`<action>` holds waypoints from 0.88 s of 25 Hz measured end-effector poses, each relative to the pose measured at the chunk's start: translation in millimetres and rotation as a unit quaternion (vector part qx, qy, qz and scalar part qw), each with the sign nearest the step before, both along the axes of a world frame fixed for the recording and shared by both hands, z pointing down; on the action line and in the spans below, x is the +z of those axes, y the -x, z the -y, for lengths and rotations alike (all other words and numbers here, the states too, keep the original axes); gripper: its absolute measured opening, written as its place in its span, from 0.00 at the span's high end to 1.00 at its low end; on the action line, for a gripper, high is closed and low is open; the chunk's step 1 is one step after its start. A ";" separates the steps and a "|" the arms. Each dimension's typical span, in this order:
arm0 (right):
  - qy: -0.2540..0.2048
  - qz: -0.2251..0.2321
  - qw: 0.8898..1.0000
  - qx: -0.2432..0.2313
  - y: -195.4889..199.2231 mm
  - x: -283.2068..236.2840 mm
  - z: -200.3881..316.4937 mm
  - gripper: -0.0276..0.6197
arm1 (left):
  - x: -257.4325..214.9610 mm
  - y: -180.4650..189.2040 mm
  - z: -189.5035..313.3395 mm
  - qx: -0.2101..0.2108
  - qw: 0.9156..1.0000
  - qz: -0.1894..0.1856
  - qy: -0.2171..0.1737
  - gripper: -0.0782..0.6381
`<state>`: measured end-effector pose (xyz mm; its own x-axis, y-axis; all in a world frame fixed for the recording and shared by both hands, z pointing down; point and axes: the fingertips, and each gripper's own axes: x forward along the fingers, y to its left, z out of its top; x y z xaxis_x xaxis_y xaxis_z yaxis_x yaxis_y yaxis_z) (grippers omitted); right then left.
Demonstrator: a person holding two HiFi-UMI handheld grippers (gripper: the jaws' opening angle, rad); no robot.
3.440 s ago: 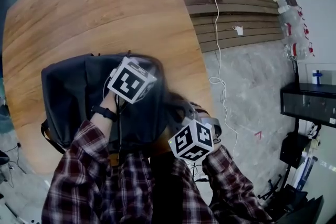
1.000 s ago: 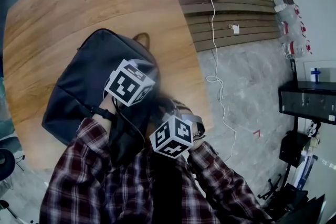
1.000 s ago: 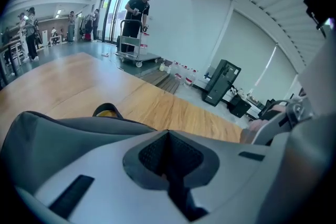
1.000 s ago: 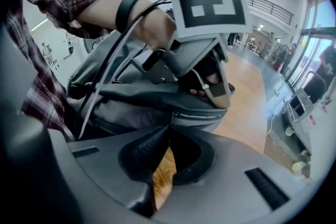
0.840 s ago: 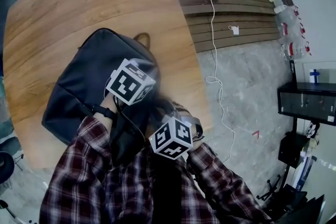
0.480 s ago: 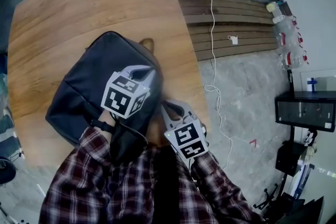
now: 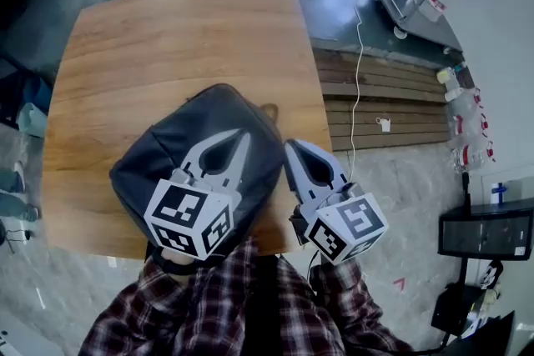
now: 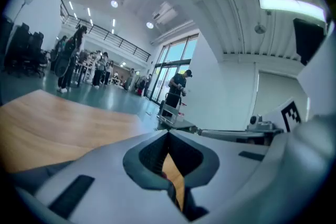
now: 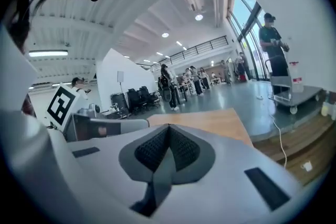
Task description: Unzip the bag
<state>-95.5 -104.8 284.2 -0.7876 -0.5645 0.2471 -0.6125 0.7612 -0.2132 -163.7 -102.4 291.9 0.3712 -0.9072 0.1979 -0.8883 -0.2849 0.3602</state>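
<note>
Looking down on a dark, soft fabric backpack (image 7: 158, 154) lying slantwise at the near edge of a brown wooden table (image 7: 167, 37), with no zip pull to be made out. Above its right part, the grey left gripper (image 7: 244, 134), with jaws pressed together on nothing. Just beside the bag, over the table edge, the grey right gripper (image 7: 289, 144), likewise closed and empty. Judged as the approach step, with unzipping not yet begun. Next, probably: find the slider, part 1 pair of jaws, pinch the pull, and steady the fabric with the other while drawing along the zip.
</note>
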 end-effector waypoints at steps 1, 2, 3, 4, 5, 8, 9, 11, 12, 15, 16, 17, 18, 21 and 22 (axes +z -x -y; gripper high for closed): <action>-0.017 0.002 1.000 -0.010 9.3 -13.6 -1.7 0.94 | -10.1 6.8 -6.2 -0.015 1.000 0.008 -0.013 0.88; -0.032 0.005 0.999 -0.020 17.9 -25.7 -4.2 0.94 | -19.1 13.8 -12.4 -0.030 0.999 0.012 -0.025 0.88; -0.045 0.008 0.999 -0.028 25.5 -36.3 -7.5 0.94 | -27.2 20.4 -18.5 -0.043 0.998 0.014 -0.034 0.88; -0.055 0.009 0.998 -0.035 32.2 -45.5 -11.0 0.94 | -34.5 26.3 -24.1 -0.054 0.998 0.014 -0.041 0.88; -0.063 0.009 0.997 -0.041 38.1 -53.1 -14.0 0.94 | -41.4 31.7 -28.7 -0.062 0.997 0.016 -0.047 0.88; -0.074 0.010 0.996 -0.053 50.9 -67.5 -21.9 0.94 | -58.2 46.2 -38.6 -0.078 0.995 0.022 -0.056 0.88; -0.075 0.011 0.996 -0.057 53.7 -70.2 -24.2 0.94 | -62.8 50.5 -41.3 -0.083 0.995 0.022 -0.057 0.88; -0.076 0.009 0.995 -0.061 57.5 -73.3 -27.5 0.94 | -70.8 57.8 -44.8 -0.089 0.994 0.019 -0.059 0.88; -0.077 0.008 0.995 -0.062 58.4 -73.6 -28.3 0.94 | -73.8 60.6 -45.2 -0.091 0.994 0.017 -0.061 0.88; -0.079 0.004 0.995 -0.063 59.8 -71.7 -27.9 0.94 | -79.3 66.1 -42.9 -0.095 0.993 0.014 -0.069 0.88; -0.080 0.003 0.995 -0.064 60.0 -71.1 -27.3 0.94 | -80.6 66.8 -41.7 -0.094 0.993 0.014 -0.071 0.88; -0.080 0.002 0.995 -0.064 60.0 -70.8 -27.1 0.94 | -81.8 66.7 -40.8 -0.093 0.993 0.013 -0.073 0.88; -0.080 0.001 0.995 -0.064 59.8 -70.8 -27.6 0.94 | -83.3 66.1 -40.6 -0.092 0.993 0.014 -0.074 0.88; -0.080 -0.003 0.995 -0.066 59.1 -72.5 -31.6 0.94 | -89.6 62.3 -42.9 -0.088 0.993 0.017 -0.079 0.88; -0.080 -0.004 0.995 -0.067 59.3 -73.4 -32.2 0.94 | -91.7 61.0 -42.9 -0.086 0.993 0.019 -0.080 0.88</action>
